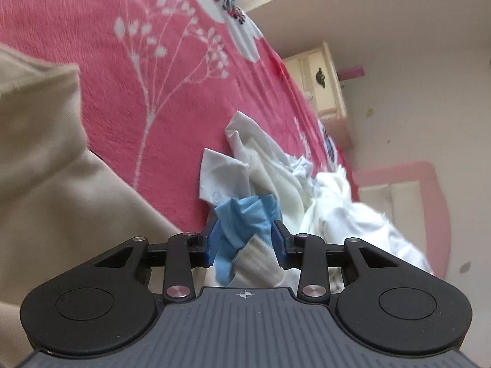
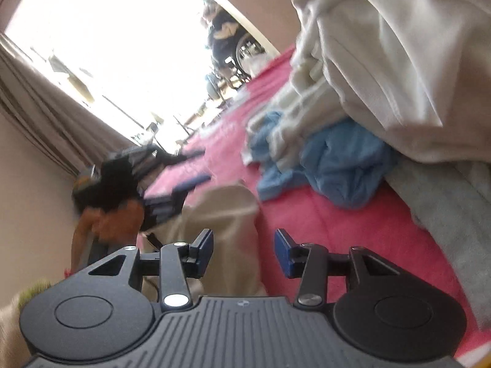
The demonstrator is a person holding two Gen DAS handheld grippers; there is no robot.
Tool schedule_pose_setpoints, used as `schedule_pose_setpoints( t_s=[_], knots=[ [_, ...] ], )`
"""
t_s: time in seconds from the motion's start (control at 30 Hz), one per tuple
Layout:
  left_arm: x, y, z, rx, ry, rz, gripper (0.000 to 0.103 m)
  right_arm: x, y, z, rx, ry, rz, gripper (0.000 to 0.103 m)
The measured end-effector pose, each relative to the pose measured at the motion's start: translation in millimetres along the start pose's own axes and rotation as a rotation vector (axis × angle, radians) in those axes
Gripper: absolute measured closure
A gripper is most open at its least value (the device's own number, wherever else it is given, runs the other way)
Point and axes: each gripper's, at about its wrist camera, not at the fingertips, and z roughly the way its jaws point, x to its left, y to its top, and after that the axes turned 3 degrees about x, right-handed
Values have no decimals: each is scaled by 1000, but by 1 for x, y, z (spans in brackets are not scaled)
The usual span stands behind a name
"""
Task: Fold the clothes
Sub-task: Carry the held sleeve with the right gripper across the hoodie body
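My left gripper (image 1: 244,239) is shut on a light blue garment (image 1: 245,217) with a grey ribbed cuff (image 1: 256,260) bunched between its pads. Behind it lies a heap of white and cream clothes (image 1: 307,190) on the pink flowered blanket (image 1: 138,46). A beige garment (image 1: 46,168) fills the left of that view. My right gripper (image 2: 244,251) is open and empty, low over the pink blanket (image 2: 353,230), with a beige garment (image 2: 221,214) just ahead of it. A blue garment (image 2: 337,168) lies under a white and cream pile (image 2: 383,61) to the right.
A cream cabinet (image 1: 322,86) and pink-framed furniture (image 1: 429,190) stand past the bed edge on the right. In the right wrist view a person's dark-haired head (image 2: 113,193) is at the left, with a bright window (image 2: 107,46) and curtains (image 2: 40,116) behind.
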Motion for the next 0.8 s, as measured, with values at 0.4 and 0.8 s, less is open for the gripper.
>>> schedule_pose_setpoints(
  t_s=[0.4,0.8],
  knots=[
    [8,-41,-234,-105,172,306,55,70,-22,-15,72,104,-203,55],
    [122,-85,-342,-242,344,174,44,85,-81,50,421,223,243,52]
  ],
)
